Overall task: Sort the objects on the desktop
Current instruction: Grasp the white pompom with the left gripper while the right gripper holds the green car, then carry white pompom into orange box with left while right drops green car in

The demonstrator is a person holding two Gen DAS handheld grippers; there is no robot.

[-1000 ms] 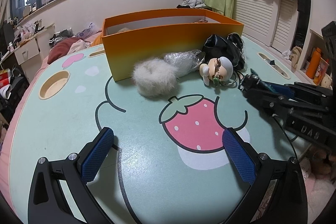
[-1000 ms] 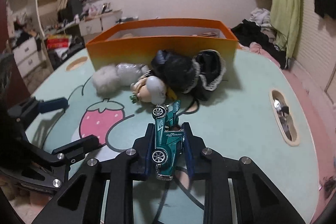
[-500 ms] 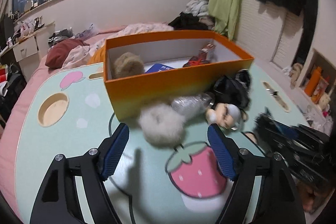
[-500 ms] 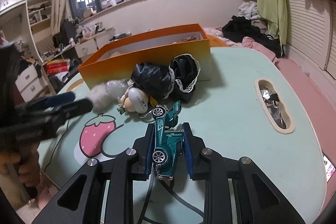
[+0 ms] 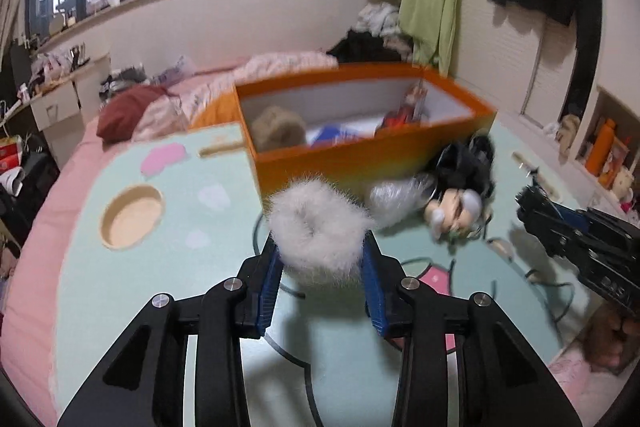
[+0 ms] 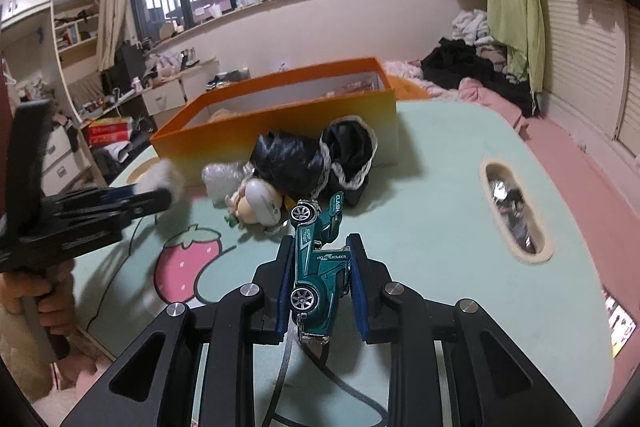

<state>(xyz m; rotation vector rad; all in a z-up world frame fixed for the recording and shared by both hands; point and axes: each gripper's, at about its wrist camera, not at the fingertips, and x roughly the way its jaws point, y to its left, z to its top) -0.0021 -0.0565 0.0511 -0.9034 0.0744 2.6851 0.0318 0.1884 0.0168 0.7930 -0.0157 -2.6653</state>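
My left gripper [image 5: 320, 259] is shut on a white fluffy scrunchie [image 5: 318, 225] and holds it above the table, in front of the orange box [image 5: 372, 155]. It also shows in the right wrist view [image 6: 160, 193]. My right gripper [image 6: 318, 267] is shut on a green toy car [image 6: 316, 259], held above the table. On the table before the box lie a clear plastic wad [image 6: 224, 179], a small doll keychain [image 6: 256, 203] and black lace-trimmed cloth [image 6: 320, 155]. The box holds a tan furry ball [image 5: 280, 127] and a few other items.
The mint table [image 6: 440, 187] has a strawberry print [image 6: 188, 259], a round recess [image 5: 132, 217] at the left and an oval recess [image 6: 512, 211] at the right. A pink bed with clothes lies behind the box.
My left gripper has moved forward, shut on the white scrunchie and lifted it. My right gripper has risen a little with the green car still in it.
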